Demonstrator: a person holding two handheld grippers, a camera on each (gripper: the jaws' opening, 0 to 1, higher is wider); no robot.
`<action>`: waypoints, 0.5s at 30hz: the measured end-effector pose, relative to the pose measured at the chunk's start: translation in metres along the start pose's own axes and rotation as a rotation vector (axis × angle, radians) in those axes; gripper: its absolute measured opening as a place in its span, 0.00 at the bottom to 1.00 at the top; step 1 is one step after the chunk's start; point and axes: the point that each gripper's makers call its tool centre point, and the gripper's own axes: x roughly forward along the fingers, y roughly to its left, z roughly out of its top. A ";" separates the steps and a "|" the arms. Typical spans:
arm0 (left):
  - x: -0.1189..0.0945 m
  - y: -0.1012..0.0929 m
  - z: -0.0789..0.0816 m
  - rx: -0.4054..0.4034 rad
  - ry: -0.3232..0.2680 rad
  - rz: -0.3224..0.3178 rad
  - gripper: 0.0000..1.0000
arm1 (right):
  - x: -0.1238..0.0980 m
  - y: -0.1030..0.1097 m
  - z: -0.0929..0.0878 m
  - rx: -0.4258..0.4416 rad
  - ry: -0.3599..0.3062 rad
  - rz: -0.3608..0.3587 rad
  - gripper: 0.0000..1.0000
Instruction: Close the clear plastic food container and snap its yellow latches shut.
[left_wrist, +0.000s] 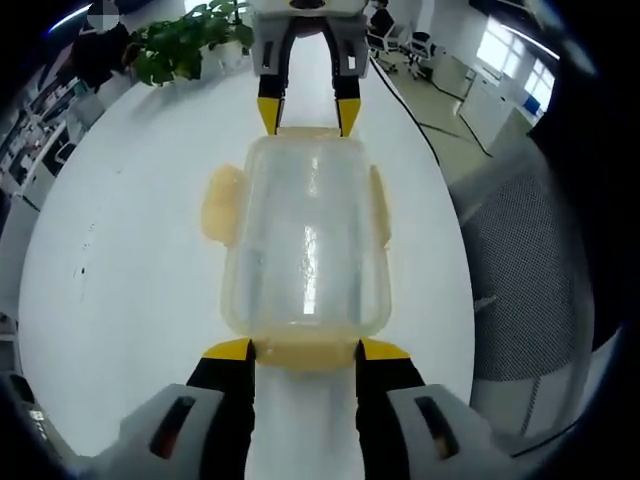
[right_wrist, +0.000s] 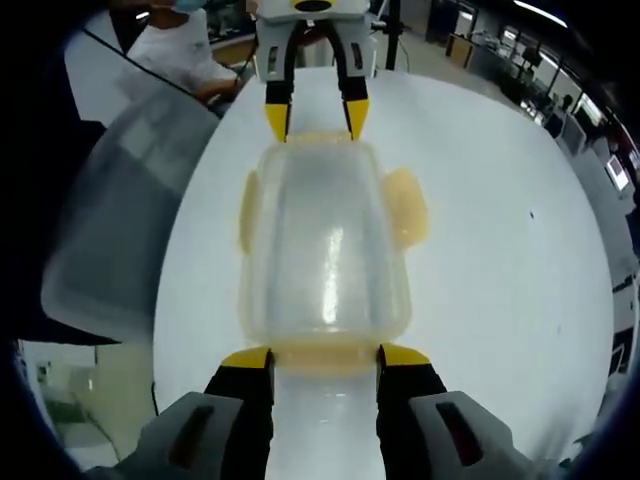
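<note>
Left gripper: nearest in the left gripper view; its yellow-tipped jaws stand wide apart, flanking the near end latch. They bracket it, but whether the tips press on it I cannot tell.
Right gripper: nearest in the right gripper view, jaws likewise wide, one tip at each side of the end latch facing it. Contact unclear.
Container: lies lengthwise between the two grippers on the white table, lid seated on top, apparently empty.
Side latches: one flap sticks well out from the long side, looking unsnapped; the opposite one lies closer to the wall, state uncertain.
Far end: in the left gripper view the right gripper shows beyond the container, jaws parted about the far latch.
Beyond: a potted plant near the far table edge; a person sits past the table in the right gripper view.
Handling: probably light and thin-walled, so it should slide on the smooth table if pushed from one end alone; opposed pressure from both ends would steady it. Clear plastic is likely slick and a little flexible; the lid may bow under a hard press.
Where to hold: on the latch flaps themselves, pressing near the free edge toward the wall, not on the lid centre.
</note>
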 end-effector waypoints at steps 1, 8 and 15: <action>0.001 0.000 0.002 0.000 -0.001 -0.001 0.38 | -0.001 0.000 -0.001 0.001 0.000 0.001 0.39; 0.008 0.000 0.012 0.000 -0.001 -0.005 0.38 | -0.005 0.000 -0.012 0.001 0.006 0.002 0.39; 0.014 -0.002 0.025 -0.001 -0.011 -0.006 0.38 | -0.010 0.001 -0.026 0.001 0.015 -0.003 0.39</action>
